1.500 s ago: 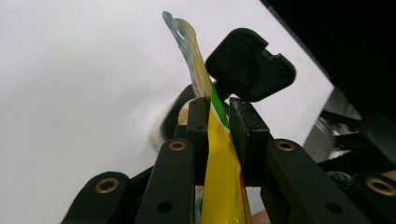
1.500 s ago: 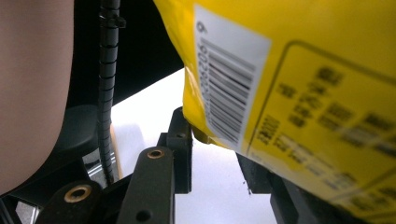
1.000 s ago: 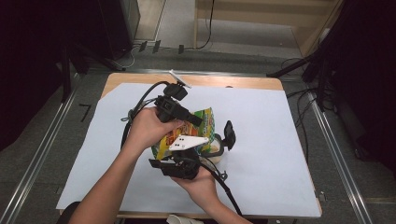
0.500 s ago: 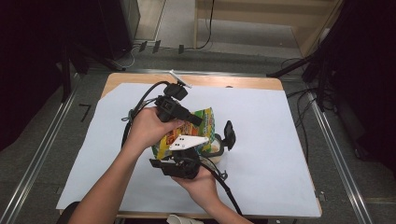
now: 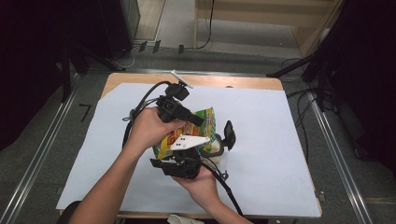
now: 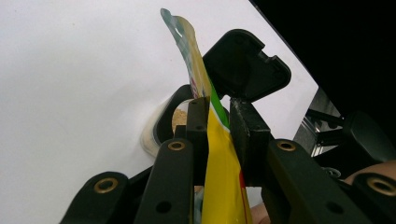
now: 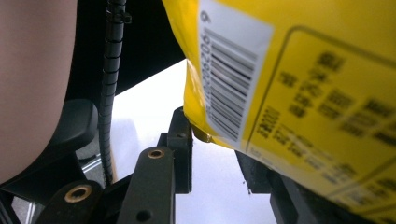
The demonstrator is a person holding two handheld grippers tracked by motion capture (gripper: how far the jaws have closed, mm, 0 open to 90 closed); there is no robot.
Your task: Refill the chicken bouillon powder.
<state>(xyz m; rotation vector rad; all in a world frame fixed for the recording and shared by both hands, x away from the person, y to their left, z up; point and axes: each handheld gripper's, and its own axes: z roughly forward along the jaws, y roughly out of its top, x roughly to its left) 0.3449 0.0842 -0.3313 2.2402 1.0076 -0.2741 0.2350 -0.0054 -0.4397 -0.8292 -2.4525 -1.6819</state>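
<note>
Pinching the yellow snack bag [image 6: 219,168] between left tongs [image 6: 217,116], right tongs [image 7: 219,135] gripping its corner

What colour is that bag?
Mostly yellow, with some green; the bag shows best in the left gripper view.

White paper sheet [image 5: 275,140] covers most of the wooden tabletop [image 5: 243,82]; grey floor [image 5: 42,144] surrounds it, with cables [image 5: 306,116] trailing at the right side
</note>
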